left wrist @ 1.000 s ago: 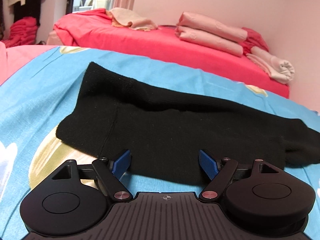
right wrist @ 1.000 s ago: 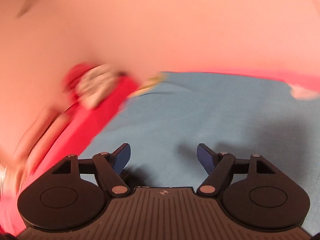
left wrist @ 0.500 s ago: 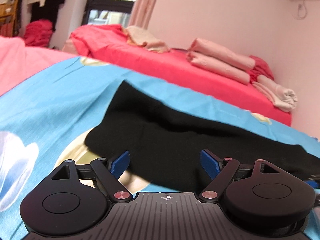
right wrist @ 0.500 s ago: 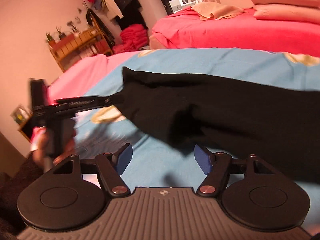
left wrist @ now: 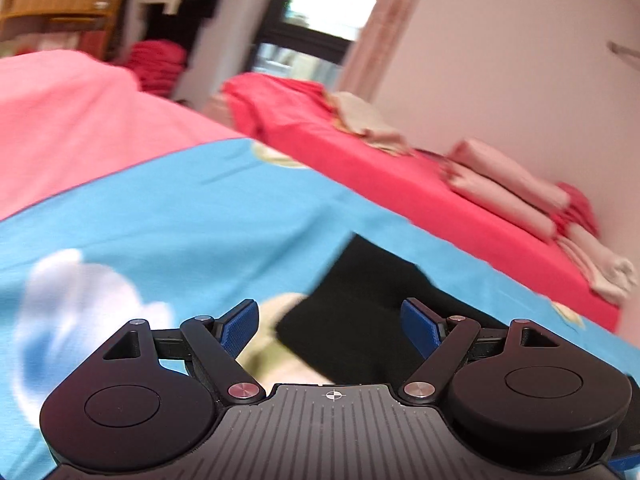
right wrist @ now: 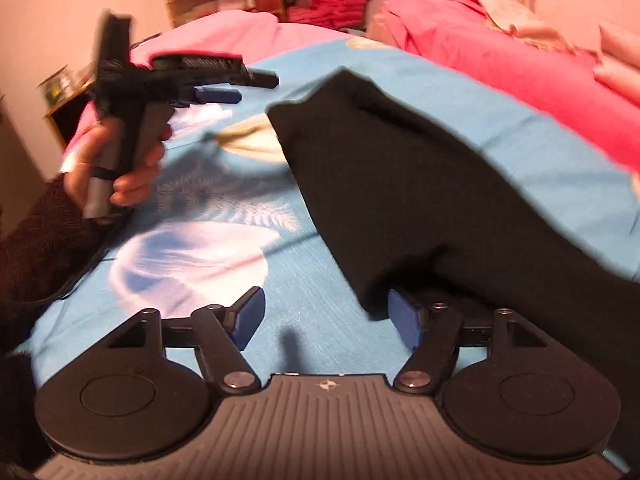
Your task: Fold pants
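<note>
Jaws spread wide on both, gripping nothing. The black pants (right wrist: 420,184) lie on the bed (right wrist: 304,308), stretching right; their corner's just ahead of the right gripper (right wrist: 326,318), left gripper (left wrist: 330,326) hovering farther off.

Your room is evenly, warmly lit, with a pink cast on the walls; the window (left wrist: 320,12) blows out to white glare. Both views smear with motion blur, worst toward the far edges of the blue bedsheet (left wrist: 168,216), and fisheye bending curves it. Your left gripper (right wrist: 218,94) casts a soft shadow on the sheet.
</note>
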Demonstrator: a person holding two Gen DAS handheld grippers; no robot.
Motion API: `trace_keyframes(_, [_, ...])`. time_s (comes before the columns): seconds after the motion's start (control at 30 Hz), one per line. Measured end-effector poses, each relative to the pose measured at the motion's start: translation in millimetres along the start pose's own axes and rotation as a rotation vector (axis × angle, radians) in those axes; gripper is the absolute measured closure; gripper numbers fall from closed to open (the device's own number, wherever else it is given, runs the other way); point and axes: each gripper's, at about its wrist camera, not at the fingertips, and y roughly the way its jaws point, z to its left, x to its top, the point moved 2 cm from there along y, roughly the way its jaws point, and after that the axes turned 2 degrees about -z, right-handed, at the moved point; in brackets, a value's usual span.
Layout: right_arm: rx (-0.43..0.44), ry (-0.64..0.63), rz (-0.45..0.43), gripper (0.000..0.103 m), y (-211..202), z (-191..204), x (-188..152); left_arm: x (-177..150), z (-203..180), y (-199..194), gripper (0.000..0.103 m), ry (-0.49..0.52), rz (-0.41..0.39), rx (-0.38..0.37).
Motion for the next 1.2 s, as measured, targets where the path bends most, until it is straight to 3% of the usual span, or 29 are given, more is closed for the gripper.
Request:
trace_keyframes(0.07, [-0.02,-0.036,-0.079,0.015,-20.6,-4.0,19.2,3.5,11.3,1.8,0.0,-0.036,0.019,0.057])
trace_keyframes(0.2, [-0.118,0.035,-0.169,0.013,3.8,-22.1,72.4,4.4,30.4,9.0,0.0,-0.071,0.082,0.171])
trace_keyframes(0.5, [-0.167,0.044,-0.178,0.019,190.4,-20.2,165.2,3.4,47.3,3.7,0.0,-0.109,0.11,0.173])
trace_keyframes(0.53, [-0.174,0.011,-0.172,0.022,206.2,-14.0,168.2,2.9,47.1,3.6,0.0,-0.109,0.113,0.175])
trace_keyframes(0.6, [-0.241,-0.095,-0.132,0.048,229.7,1.0,164.8,2.6,46.1,4.4,0.0,-0.109,0.12,0.174])
trace_keyframes(0.63, [-0.298,-0.168,-0.109,0.097,237.0,8.9,161.1,2.5,45.5,4.9,0.0,-0.109,0.123,0.173])
trace_keyframes(0.67, [-0.334,-0.234,-0.119,0.096,234.5,15.3,156.3,2.5,45.5,4.0,0.0,-0.109,0.124,0.172])
trace_keyframes(0.7, [-0.303,-0.263,-0.164,0.096,221.4,20.9,151.9,2.6,45.3,3.6,0.0,-0.109,0.125,0.171])
trace_keyframes(0.83, [0.006,-0.24,-0.23,0.096,141.5,34.0,143.7,4.0,45.8,1.8,0.0,-0.122,0.124,0.158])
trace_keyframes(0.93, [0.136,-0.222,-0.256,0.096,102.5,33.4,146.6,4.5,46.9,0.6,0.0,-0.135,0.123,0.151])
trace_keyframes(1.07, [0.057,-0.241,-0.159,0.096,149.8,22.9,155.7,3.6,49.0,2.1,0.0,-0.137,0.128,0.168])
trace_keyframes(1.2, [-0.146,-0.226,-0.11,0.096,223.5,-1.0,167.3,3.5,49.2,3.5,0.0,-0.134,0.129,0.173])
